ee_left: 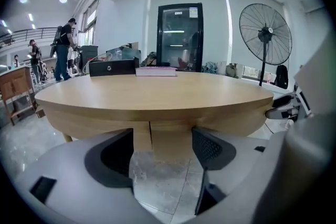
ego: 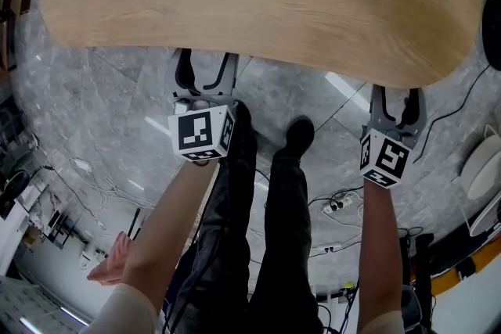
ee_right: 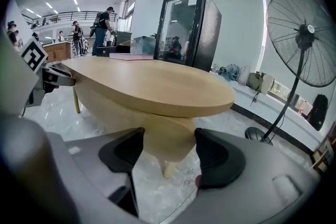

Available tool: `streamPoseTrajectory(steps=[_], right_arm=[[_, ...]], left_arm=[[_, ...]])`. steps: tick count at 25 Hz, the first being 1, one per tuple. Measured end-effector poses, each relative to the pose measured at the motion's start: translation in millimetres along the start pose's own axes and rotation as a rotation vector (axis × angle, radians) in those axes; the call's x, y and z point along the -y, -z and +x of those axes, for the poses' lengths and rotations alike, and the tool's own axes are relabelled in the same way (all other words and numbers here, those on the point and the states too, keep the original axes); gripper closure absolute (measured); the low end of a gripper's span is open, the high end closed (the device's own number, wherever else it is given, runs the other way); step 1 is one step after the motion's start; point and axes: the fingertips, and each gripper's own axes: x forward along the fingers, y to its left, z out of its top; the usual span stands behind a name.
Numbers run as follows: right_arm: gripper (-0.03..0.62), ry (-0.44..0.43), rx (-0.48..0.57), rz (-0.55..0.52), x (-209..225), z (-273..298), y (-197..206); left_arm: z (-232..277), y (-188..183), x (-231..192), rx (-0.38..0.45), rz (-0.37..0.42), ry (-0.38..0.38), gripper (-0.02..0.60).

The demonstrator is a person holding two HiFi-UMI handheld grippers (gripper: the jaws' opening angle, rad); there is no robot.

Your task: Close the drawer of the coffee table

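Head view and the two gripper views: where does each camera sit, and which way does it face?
Head view: on the person's head, looking steeply down at the coffee table; shows the left gripper, the right gripper, forearms, legs.
Left gripper view: on the left gripper, facing across the table toward the fridge; own open, empty jaws show.
Right gripper view: on the right gripper, facing the table's end and the fan; own open, empty jaws show.
Shared: both gripper views show table, fridge, fan.

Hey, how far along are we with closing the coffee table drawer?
Seemingly done: nothing juts out from under the coffee table top; the likely drawer front below sits flush. In hand: nothing; left gripper and right gripper are open and empty at its edge. Left: probably nothing, though full closure can't be confirmed.
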Motion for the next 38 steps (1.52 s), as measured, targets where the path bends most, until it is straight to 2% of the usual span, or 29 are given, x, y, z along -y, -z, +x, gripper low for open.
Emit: streamPoseTrajectory(steps=[6,16,21,27,38], right_arm=[[0.279,0.015,0.024,0.004,3.7,8.9,-3.9],[0.279,0.030,0.057,-0.001,6.5,19.0,-13.2],[0.279,0.036,0.076,-0.002,8.3,19.1,-13.1],[0.279,0.045,0.040,-0.014,9.0,14.2,-9.7],[0.281,0.001,-0.052,-0.017,5.0,-21.7,-11.1]], left_arm=[[11.6,-7.6,-0.4,0.023,0.032,0.006,0.235],[21.0,-13.8,-3.2,0.043,-0.027,-0.013,0.230],[21.9,-14.4,-1.7,0.047,-0.033,-0.013,0.230],[16.5,-9.3,-1.6,-0.007,-0.052,-0.014,0.230],[-26.3,-10.3,-4.8,-0.110,-0.065,0.005,0.230]])
